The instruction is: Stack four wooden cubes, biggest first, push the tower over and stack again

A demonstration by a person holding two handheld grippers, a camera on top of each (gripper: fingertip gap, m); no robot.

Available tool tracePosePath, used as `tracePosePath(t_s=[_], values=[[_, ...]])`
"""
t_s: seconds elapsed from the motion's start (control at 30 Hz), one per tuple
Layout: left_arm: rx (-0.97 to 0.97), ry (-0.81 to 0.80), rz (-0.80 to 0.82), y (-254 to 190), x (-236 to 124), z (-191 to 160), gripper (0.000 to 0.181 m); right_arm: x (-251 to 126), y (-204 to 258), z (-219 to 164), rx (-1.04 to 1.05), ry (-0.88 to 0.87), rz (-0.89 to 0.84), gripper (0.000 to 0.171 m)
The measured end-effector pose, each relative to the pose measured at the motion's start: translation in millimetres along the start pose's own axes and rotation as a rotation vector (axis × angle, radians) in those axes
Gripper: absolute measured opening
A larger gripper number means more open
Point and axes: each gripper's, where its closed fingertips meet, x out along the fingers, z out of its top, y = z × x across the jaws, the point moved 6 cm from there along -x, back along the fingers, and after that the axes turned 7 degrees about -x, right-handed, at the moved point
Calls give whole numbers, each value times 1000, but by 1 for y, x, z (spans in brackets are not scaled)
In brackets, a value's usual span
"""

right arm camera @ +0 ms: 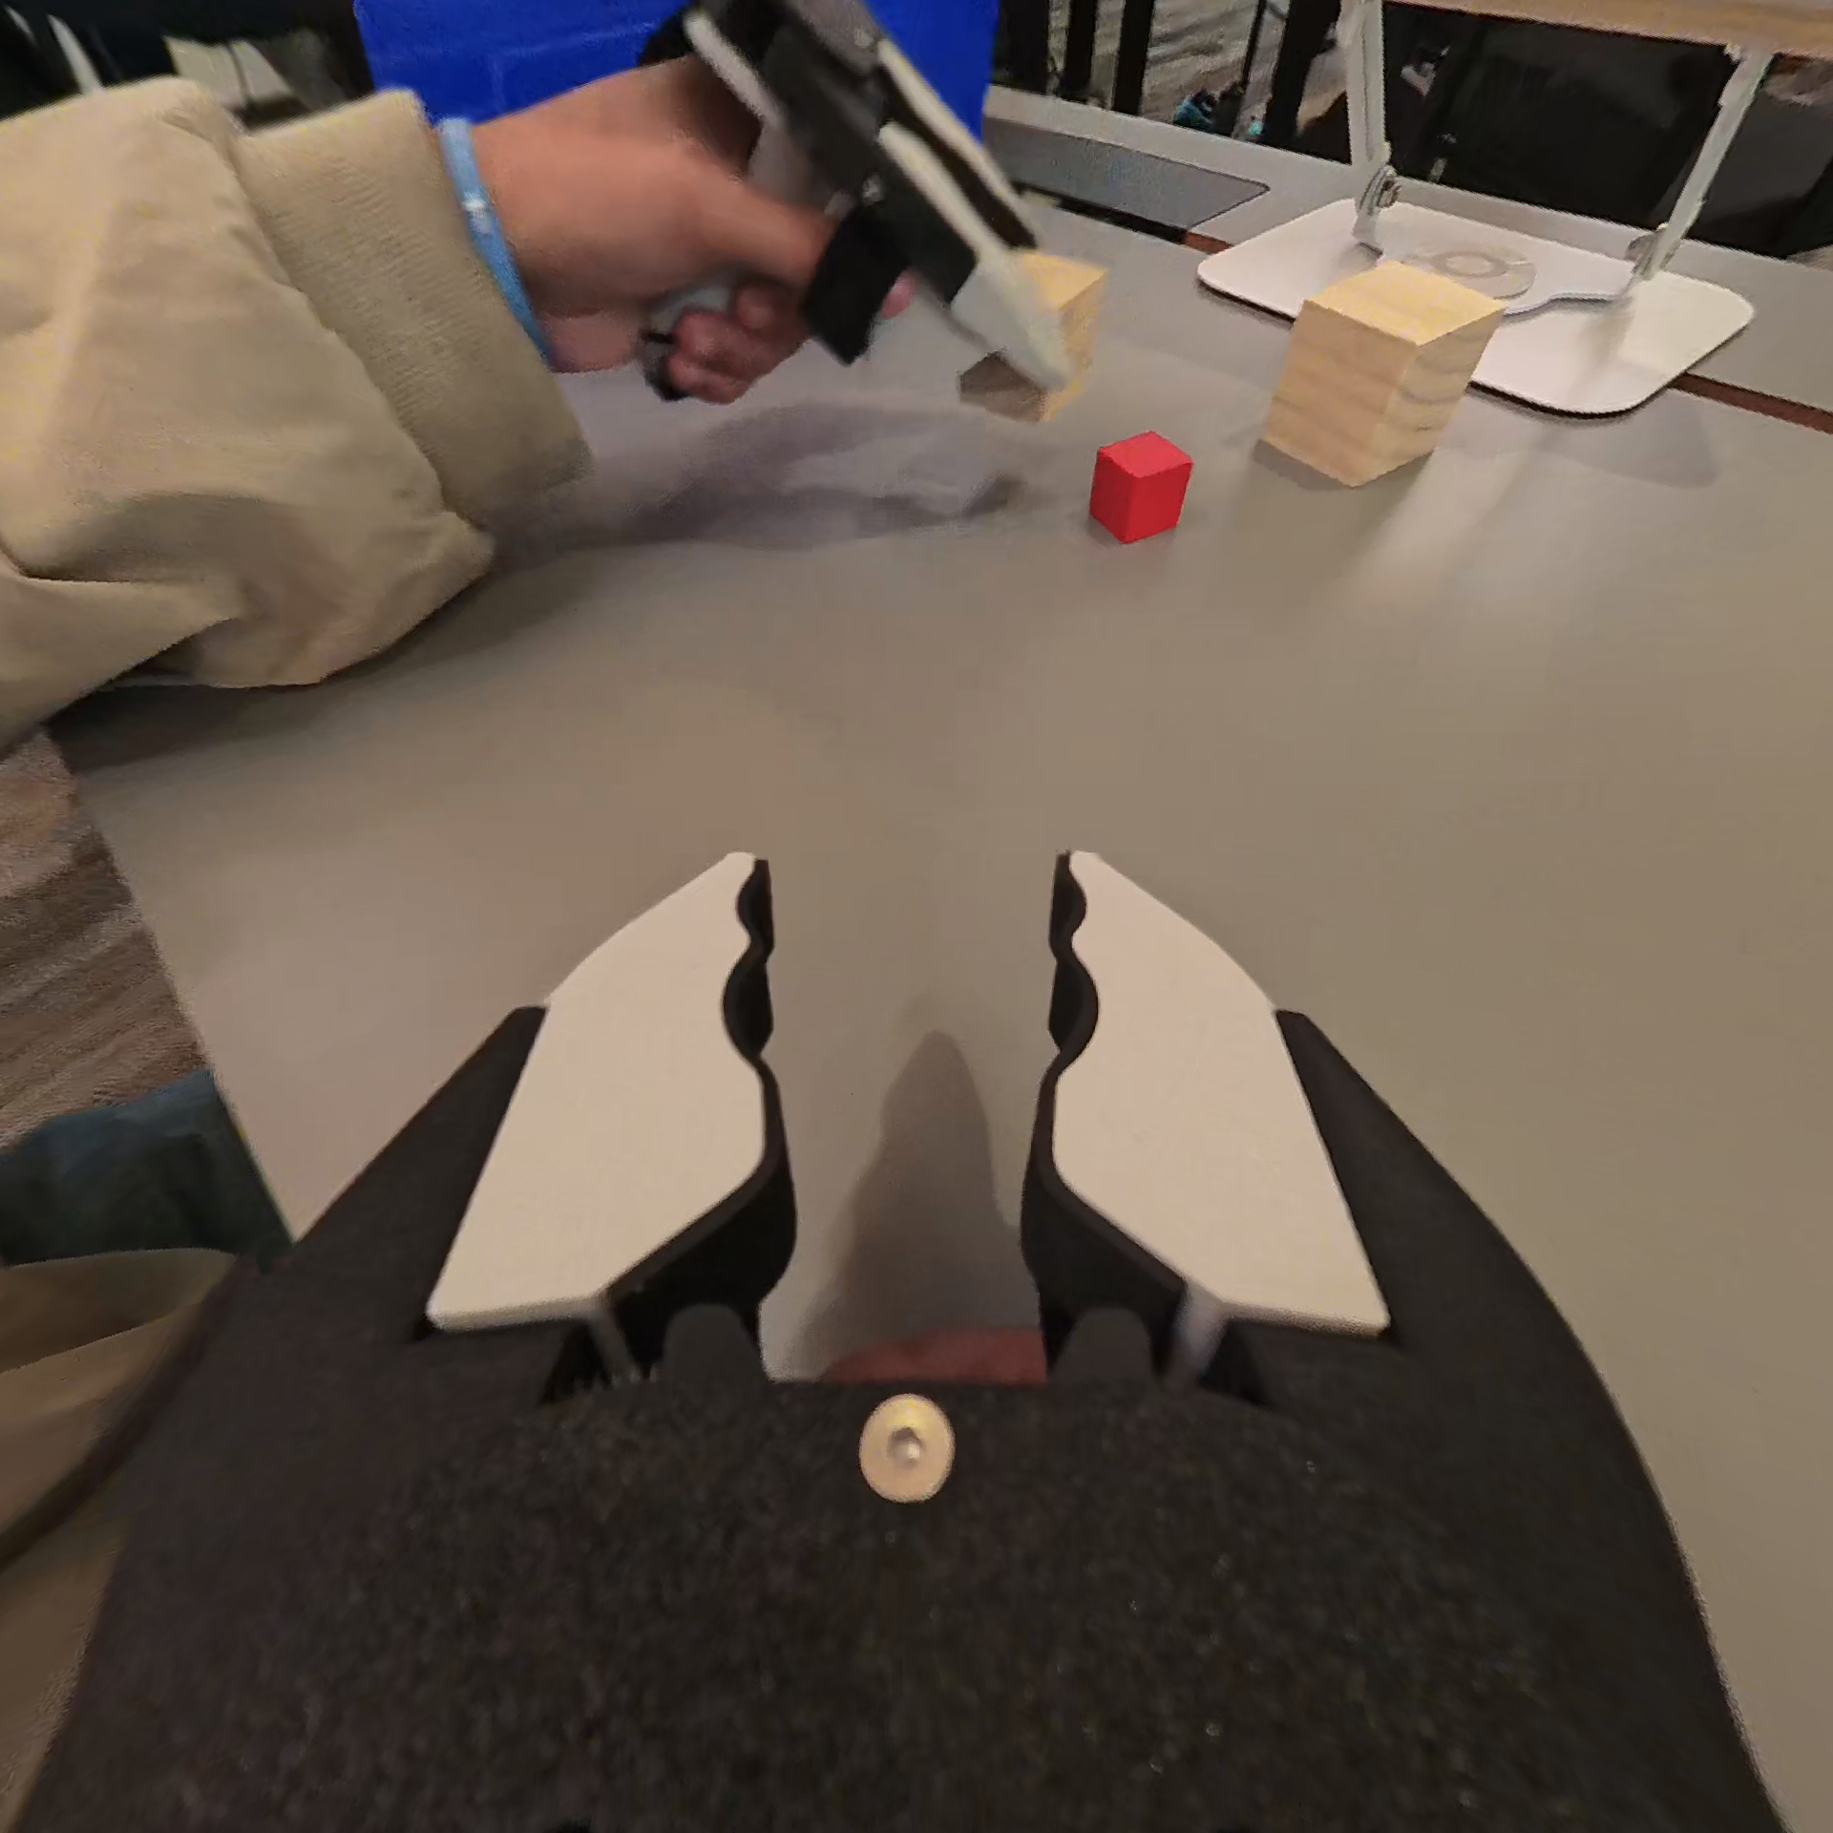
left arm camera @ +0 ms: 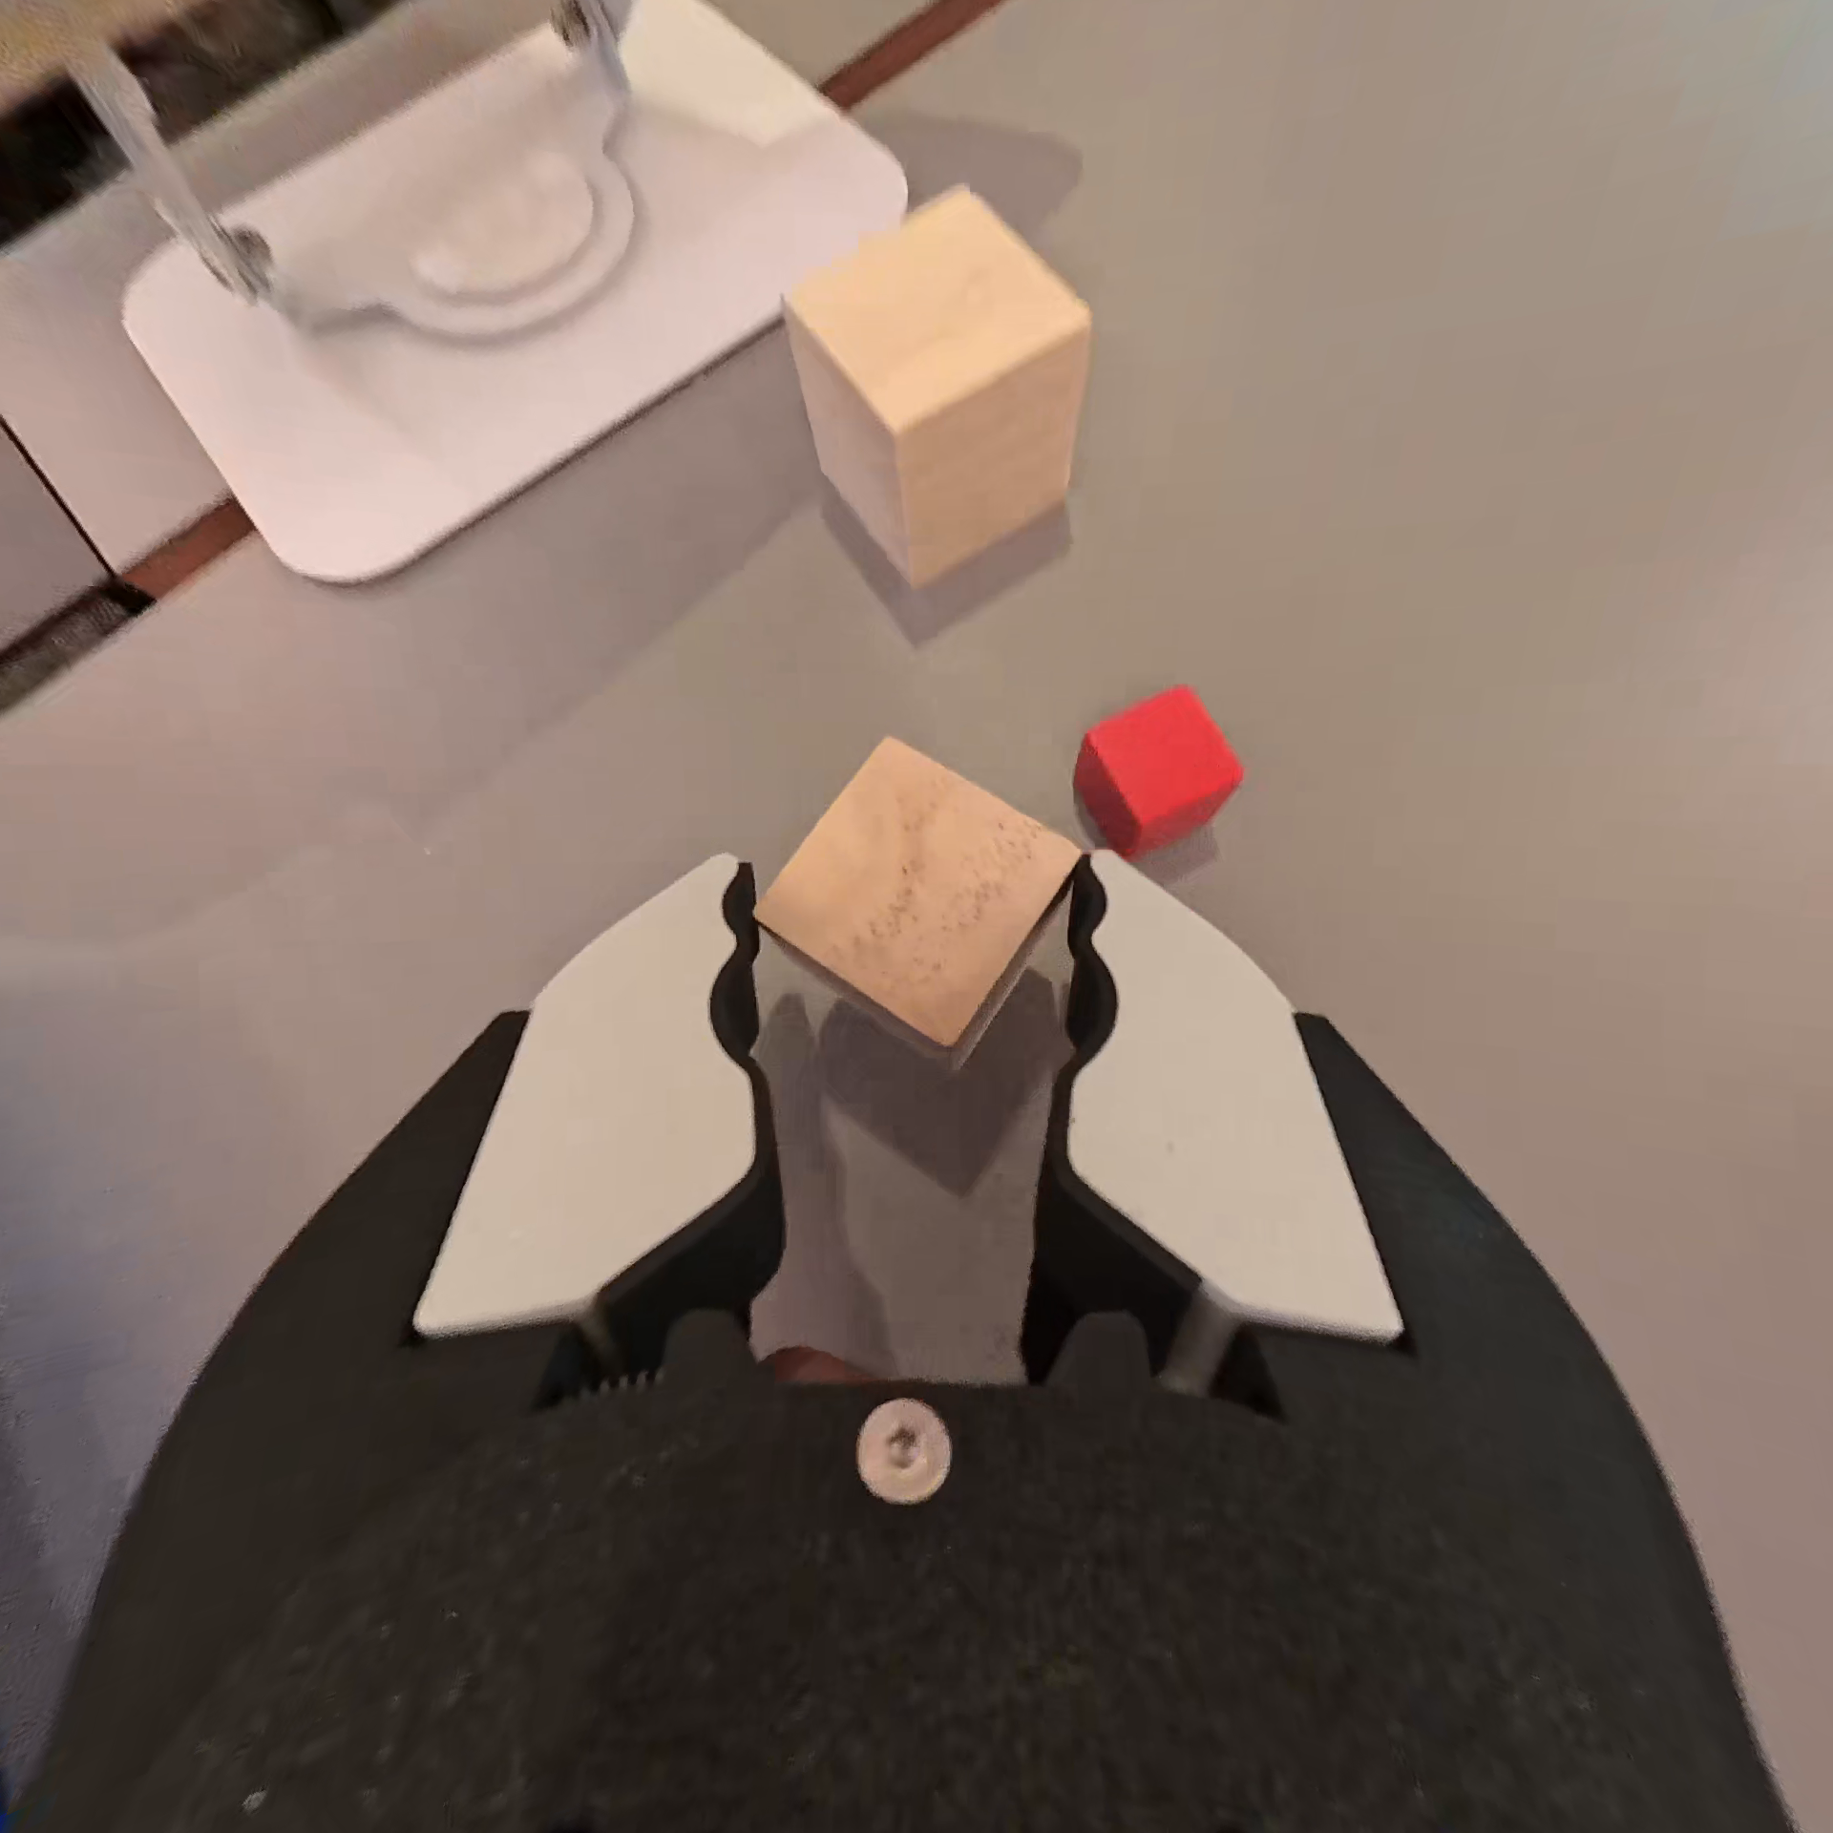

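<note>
Left claw (left arm camera: 913, 873) shut on a middle-sized wooden cube (left arm camera: 917, 898), gripped by two corners and held up off the grey table (left arm camera: 1488, 496), with a shadow below. Just past it on the right, a small red cube (left arm camera: 1159, 769) sitting on the table. Farther off, the biggest wooden cube (left arm camera: 937, 382), flat on the table beside a white stand base (left arm camera: 327, 436). Well apart from all cubes, right claw (right arm camera: 908, 878) open, nothing between its fingers, low over bare table. Maybe touching the table; hard to tell. Holding the left claw, a hand (right arm camera: 635, 238) in a tan sleeve (right arm camera: 228, 397).
</note>
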Motion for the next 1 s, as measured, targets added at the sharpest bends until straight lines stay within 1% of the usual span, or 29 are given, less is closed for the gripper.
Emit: tracePosePath(t_s=[0.1,0.2,0.23,0.27,0.3,0.33,0.4,0.5,0.53,0.6,0.67,0.77,0.8,0.83,0.87,0.93,1.0], values=[[13,16,-31,-3,4,-18,60,17,-23,14,-41,31,-10,55],[12,-14,-38,-6,5,-26,61,49,-62,34,-85,58,-10,58],[4,-28,-45,-6,4,-28,61,61,-74,41,-84,66,15,59],[6,-21,-61,-7,3,-29,64,75,-86,48,-81,88,45,62],[15,-12,-69,-8,0,-31,80,88,-97,56,-99,116,65,64],[31,-16,-61,-9,-4,-32,91,102,-109,66,-142,137,70,64],[74,-17,-62,-13,-18,-38,91,131,-128,83,-267,196,76,62],[82,-41,-79,-26,-52,-52,92,179,-152,101,-415,335,109,68],[69,-52,-90,-31,-65,-59,89,195,-160,105,-452,376,118,68],[35,-82,-127,-46,-91,-74,84,221,-171,108,-522,483,152,74],[-5,-130,-147,-62,-114,-91,80,241,-176,109,-595,568,184,76],[-51,-223,-187,-88,-140,-111,74,263,-181,101,-640,715,235,79],[-60,-251,-206,-96,-146,-116,70,268,-183,95,-648,766,249,77],[-55,-262,-223,-104,-150,-119,68,271,-184,91,-654,801,259,68],[-36,-258,-225,-109,-152,-122,68,272,-185,91,-656,808,262,64],[4,-247,-178,-110,-155,-125,69,269,-186,98,-656,783,227,63],[-6,-254,-156,-107,-156,-127,69,253,-175,115,-671,711,218,63]])
